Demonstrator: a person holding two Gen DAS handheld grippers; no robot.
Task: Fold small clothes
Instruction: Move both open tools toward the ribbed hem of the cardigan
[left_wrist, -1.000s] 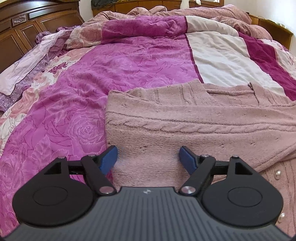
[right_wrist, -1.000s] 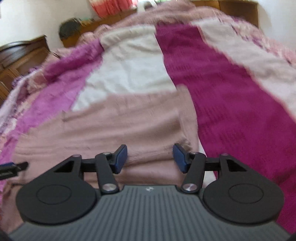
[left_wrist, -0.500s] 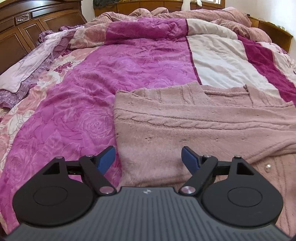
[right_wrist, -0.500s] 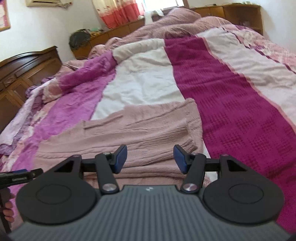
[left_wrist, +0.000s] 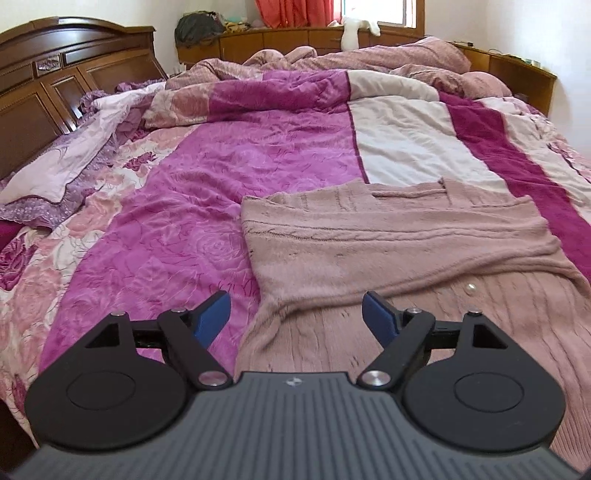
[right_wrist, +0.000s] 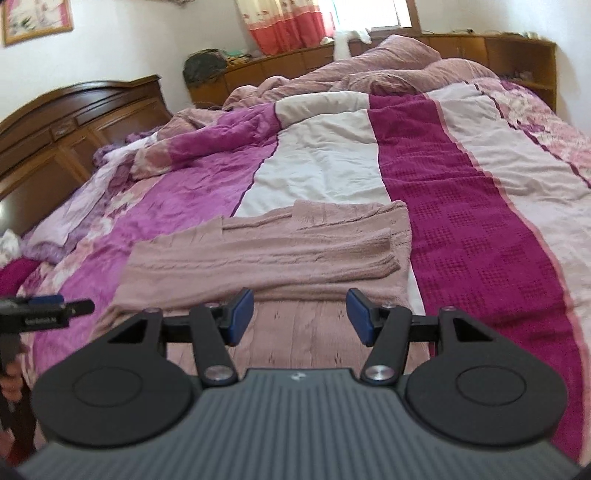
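A dusty-pink knit cardigan (left_wrist: 388, 251) lies flat on the bed, its sleeves folded across the body; pearl buttons (left_wrist: 471, 286) show near its front. It also shows in the right wrist view (right_wrist: 266, 258). My left gripper (left_wrist: 295, 314) is open and empty, held above the cardigan's near left edge. My right gripper (right_wrist: 300, 315) is open and empty, above the cardigan's near right part. The left gripper's tip (right_wrist: 44, 310) shows at the left edge of the right wrist view.
The bed is covered by a magenta, white and crimson quilt (left_wrist: 229, 177). Rumpled bedding (left_wrist: 332, 62) lies at the far end. A wooden headboard (left_wrist: 55, 74) stands at the left. A lilac pillow (left_wrist: 62, 170) lies at the left.
Both grippers have drawn back and up from the cardigan, so more of the bed and room shows. Both stayed open. The cardigan lies as before.
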